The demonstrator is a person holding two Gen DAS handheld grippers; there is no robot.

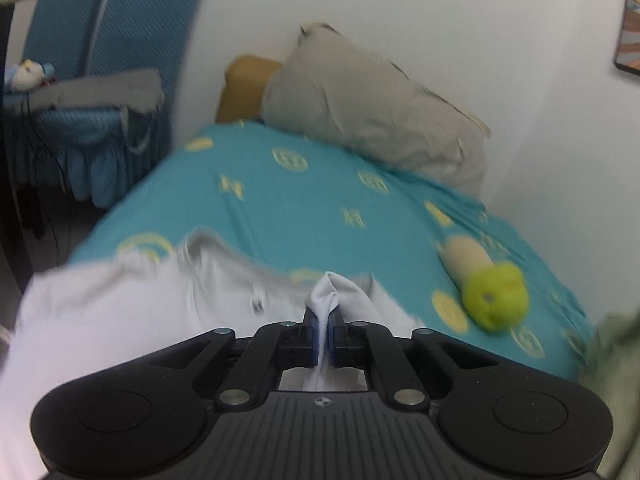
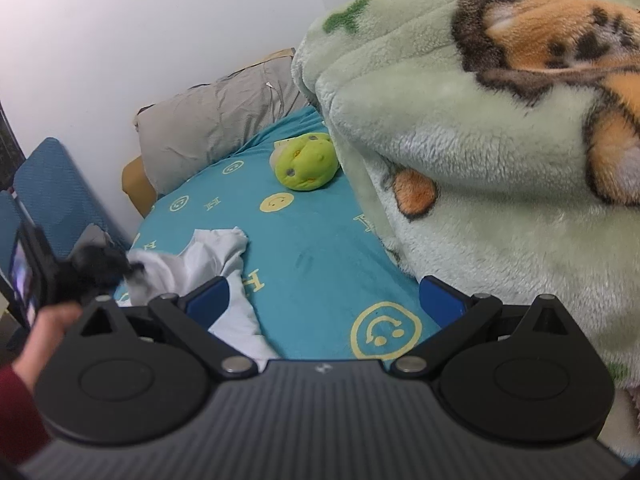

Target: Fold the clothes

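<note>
- Blue chair [image 1: 108, 40]: far left of the left wrist view, cut by the frame edge; a small pale toy [image 1: 26, 74] on it is blurred beyond identifying.
- White garment [image 1: 120, 312]: lies on the near left part of the teal bedsheet [image 1: 304, 208]; its near end is hidden under the tool body in both views, and motion blur smears its collar area.
- Left gripper [image 1: 321, 330]: jaws narrow, clamped on 1 raised fold of the white garment; cloth also shows below the pads. In the right wrist view it appears only as a dark blur at the garment's left end.
- Grey pillow [image 1: 372, 120]: against the wall at the bed's head, partly covering a tan cushion [image 1: 244, 84].
- Green plush toy [image 2: 306, 160]: sharp in the right wrist view, blurred in the left; well apart from the garment, with bare sheet between.
- Right gripper [image 2: 324, 300]: jaws wide, nothing between them; the left pad overlaps the garment's edge.
- Fleece blanket [image 2: 480, 140]: fills the right side of the right wrist view, cut off at top and right; only a sliver shows in the left view.
</note>
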